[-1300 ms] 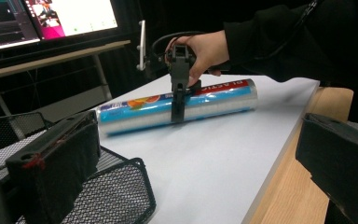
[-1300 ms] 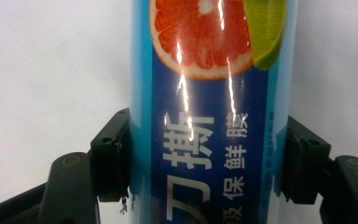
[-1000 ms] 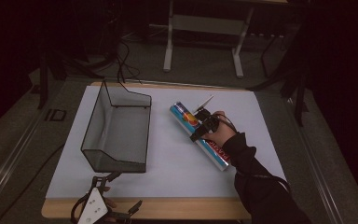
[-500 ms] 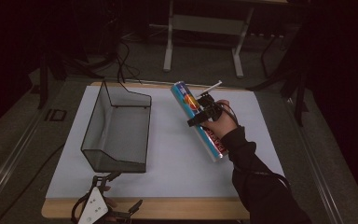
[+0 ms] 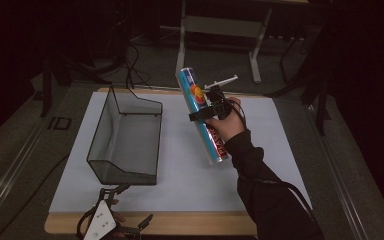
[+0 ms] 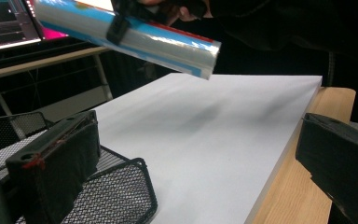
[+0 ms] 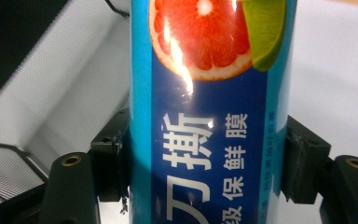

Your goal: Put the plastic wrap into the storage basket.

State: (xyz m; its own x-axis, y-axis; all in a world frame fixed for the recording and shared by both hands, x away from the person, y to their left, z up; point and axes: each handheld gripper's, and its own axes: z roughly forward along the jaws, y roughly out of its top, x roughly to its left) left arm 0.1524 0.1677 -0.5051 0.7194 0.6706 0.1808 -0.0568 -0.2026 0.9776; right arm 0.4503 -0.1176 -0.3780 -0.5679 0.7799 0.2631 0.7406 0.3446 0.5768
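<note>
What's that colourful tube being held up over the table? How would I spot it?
Find the white table mat; right of the black mesh basket, the right hand-held gripper clamps a long roll in the air. It is blue, with a grapefruit slice and white Chinese lettering.

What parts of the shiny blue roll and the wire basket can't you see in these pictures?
- Long blue cling-film roll: both ends cut off by the right gripper view's edges; right gripper pads cover its sides.
- Same roll, left gripper view: far end cut off by the top edge.
- Black wire mesh basket: mostly hidden behind the left gripper's near pad.
- Small print on the roll: too small in the high view.
</note>
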